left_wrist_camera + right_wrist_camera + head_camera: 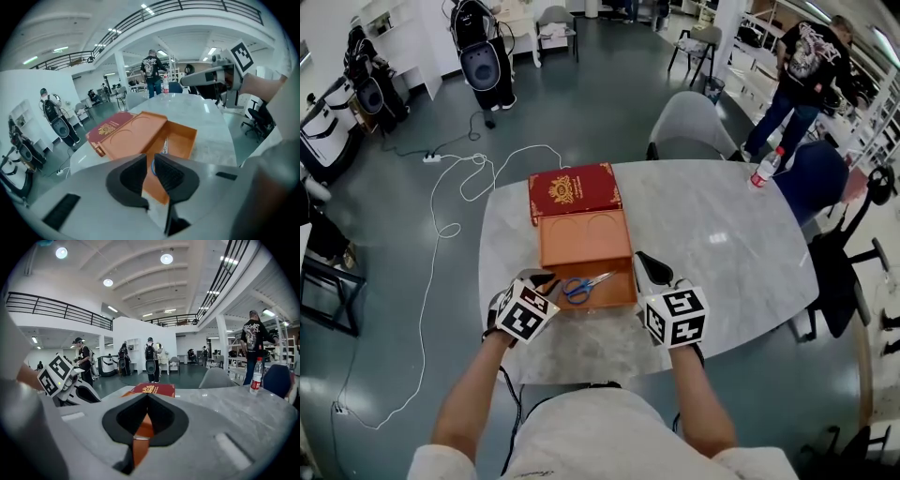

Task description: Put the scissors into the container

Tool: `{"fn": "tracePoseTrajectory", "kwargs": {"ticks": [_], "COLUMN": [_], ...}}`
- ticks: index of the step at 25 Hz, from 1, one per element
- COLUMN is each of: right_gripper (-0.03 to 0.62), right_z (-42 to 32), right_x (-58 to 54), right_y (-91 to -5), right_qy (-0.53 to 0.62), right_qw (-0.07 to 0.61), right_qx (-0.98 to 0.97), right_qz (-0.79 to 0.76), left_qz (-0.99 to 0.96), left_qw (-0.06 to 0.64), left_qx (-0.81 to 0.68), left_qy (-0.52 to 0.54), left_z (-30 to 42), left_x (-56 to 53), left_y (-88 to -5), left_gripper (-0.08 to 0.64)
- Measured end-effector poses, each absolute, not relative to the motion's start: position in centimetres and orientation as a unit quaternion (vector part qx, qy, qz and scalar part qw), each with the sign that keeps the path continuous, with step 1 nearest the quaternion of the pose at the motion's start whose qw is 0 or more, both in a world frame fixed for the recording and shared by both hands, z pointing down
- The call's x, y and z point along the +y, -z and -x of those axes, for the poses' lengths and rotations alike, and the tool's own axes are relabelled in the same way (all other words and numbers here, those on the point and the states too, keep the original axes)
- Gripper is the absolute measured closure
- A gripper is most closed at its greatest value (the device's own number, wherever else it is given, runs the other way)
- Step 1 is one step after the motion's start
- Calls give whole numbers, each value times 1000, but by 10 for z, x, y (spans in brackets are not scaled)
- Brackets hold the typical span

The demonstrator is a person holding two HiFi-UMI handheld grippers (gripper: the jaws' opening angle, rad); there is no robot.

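In container [623, 291]: scissors [586, 285], flat against near wall.
Left tool [150, 161]: jaws pinched on blue handle [574, 291], apparently setting it down.
Right tool [147, 401]: closed, empty, idle alongside.

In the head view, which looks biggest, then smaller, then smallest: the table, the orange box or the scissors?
1. Table, by far the largest.
2. Orange box.
3. Scissors, small enough to fit inside the box.
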State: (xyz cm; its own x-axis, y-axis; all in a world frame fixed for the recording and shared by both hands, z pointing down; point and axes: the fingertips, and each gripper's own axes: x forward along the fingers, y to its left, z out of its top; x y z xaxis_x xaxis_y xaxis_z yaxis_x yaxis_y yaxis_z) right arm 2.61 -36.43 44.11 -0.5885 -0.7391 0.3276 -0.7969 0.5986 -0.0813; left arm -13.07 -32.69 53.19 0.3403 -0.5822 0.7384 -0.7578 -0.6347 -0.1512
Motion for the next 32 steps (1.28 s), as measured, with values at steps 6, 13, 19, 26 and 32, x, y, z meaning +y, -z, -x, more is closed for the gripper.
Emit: {"fn": "tracePoseTrajectory", "kwargs": {"ticks": [6, 13, 19, 26, 32], "right_gripper": [588, 588, 588, 588, 588], "right_z": [-16, -7, 0, 1, 0], "right_x": [-341, -313, -288, -263, -249], "right_y": [-427, -413, -404, -402, -402], "right_qy": [-99, -89, -85, -84, -85], "right_qw": [122, 114, 104, 100, 99], "right_qx": [-884, -882, -881, -881, -882], "right_qz": [-441, -449, -454, -455, -453], "left_qz": [-818, -814, -798, -785, -786], "left_qw": [115, 107, 108, 117, 117], "left_qx": [-456, -513, -564, -593, -593], "left_qy": [-332, -250, -182, -133, -127], "left_z": [146, 171, 197, 208, 203], "left_x": [-313, -291, -267, -239, -223], "left_y": [-500, -461, -435, -424, -423], "left_gripper": [512, 514, 522, 523, 523]}}
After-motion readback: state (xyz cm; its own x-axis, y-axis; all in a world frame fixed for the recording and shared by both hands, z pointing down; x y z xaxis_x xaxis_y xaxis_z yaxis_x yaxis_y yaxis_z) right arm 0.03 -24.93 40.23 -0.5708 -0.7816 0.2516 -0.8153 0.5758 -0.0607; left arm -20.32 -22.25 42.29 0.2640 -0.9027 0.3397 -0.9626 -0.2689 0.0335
